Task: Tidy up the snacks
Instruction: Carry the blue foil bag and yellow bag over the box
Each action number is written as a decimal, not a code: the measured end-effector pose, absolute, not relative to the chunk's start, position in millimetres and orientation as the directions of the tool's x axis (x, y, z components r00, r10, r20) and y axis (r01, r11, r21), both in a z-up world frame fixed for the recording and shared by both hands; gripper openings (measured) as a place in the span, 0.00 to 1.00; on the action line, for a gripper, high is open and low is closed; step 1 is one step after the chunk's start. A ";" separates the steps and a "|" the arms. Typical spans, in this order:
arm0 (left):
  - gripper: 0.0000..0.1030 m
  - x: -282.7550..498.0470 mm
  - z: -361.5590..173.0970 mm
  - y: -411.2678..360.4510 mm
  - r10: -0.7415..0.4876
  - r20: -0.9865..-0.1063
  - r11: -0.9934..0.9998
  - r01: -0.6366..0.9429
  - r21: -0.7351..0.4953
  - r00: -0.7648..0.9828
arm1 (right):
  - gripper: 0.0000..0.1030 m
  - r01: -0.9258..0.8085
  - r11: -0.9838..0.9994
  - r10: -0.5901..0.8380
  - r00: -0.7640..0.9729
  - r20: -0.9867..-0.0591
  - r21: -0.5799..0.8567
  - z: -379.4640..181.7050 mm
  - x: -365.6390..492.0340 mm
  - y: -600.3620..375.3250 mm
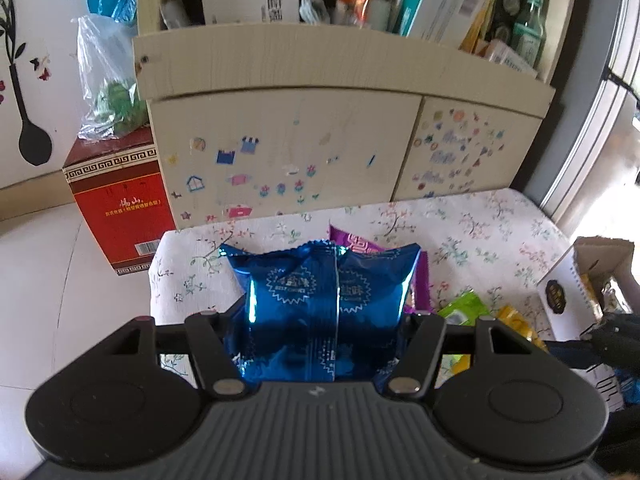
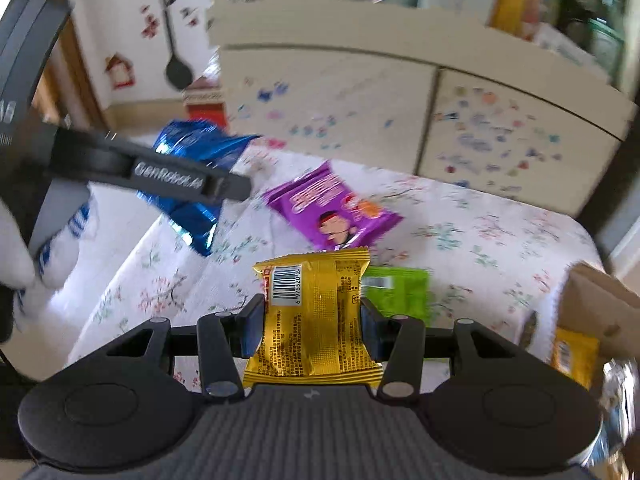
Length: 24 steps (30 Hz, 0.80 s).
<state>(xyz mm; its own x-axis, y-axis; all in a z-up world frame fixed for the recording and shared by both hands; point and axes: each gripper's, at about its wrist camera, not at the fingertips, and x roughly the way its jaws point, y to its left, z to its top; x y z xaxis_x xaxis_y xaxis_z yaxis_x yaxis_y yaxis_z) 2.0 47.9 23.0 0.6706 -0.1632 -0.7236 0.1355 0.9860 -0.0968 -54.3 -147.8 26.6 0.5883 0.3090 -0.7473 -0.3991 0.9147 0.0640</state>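
Above floral-print tablecloth [image 2: 480, 232]: left gripper [image 1: 320, 320] clamped on shiny blue foil snack packet [image 1: 320, 280], right gripper [image 2: 312, 324] clamped on yellow foil snack packet [image 2: 316, 312], both partly closed.

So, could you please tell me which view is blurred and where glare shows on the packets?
Left wrist view: sharp, with a bright glare streak down the blue packet in the left claw; straight cabinet edges bow from the fisheye. Right wrist view: background smeared by motion blur, yet the yellow packet in the right claw stays crisp.
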 end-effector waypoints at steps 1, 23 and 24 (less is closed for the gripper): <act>0.61 0.8 25.0 47.3 -0.164 -0.721 0.986 0.134 -0.099 0.673 | 0.54 -0.377 0.923 0.303 0.594 -0.745 0.075 28.4 -55.6 -151.8; 0.61 -18.8 45.1 14.8 -0.228 -0.676 0.973 0.192 -0.130 0.701 | 0.55 -0.149 0.979 0.204 0.656 -0.727 0.140 43.9 -66.2 -199.6; 0.61 -19.1 45.4 14.1 -0.231 -0.675 0.972 0.191 -0.135 0.701 | 0.55 -0.147 0.979 0.203 0.660 -0.723 0.140 45.7 -67.4 -201.4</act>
<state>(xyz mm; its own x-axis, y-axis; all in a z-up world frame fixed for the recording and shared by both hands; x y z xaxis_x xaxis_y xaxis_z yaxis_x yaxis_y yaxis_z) -19.1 14.1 45.4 0.7006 -0.2313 -0.6751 0.1910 0.9723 -0.1349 -67.4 -201.4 45.7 0.6603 0.2030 -0.7230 -0.1471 0.9791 0.1405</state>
